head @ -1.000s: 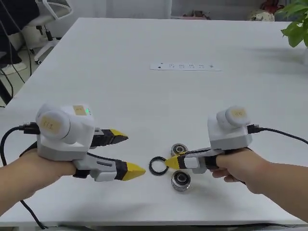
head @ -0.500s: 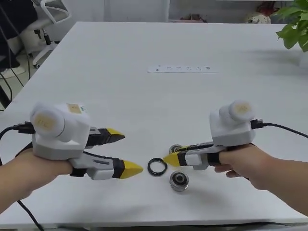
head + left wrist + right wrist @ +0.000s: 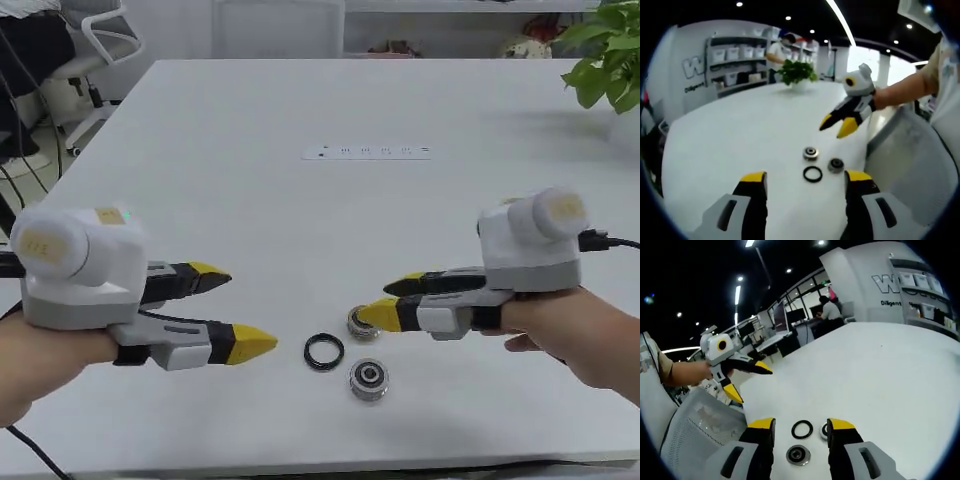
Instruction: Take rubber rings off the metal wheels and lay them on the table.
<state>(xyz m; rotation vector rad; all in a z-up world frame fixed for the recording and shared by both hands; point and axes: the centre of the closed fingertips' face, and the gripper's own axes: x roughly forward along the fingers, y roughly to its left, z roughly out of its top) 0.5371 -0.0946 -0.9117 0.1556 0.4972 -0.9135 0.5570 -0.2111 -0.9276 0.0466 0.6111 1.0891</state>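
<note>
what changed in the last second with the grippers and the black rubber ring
The right gripper drew back rightward from the black rubber ring, and its jaws now stand wider apart. The left gripper eased back slightly, open as before. The ring and both small metal wheels lie where they were.

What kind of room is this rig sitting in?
Probably an open-plan office or lab: a large white table, shelves of white bins along a wall, and desks with monitors further back.
</note>
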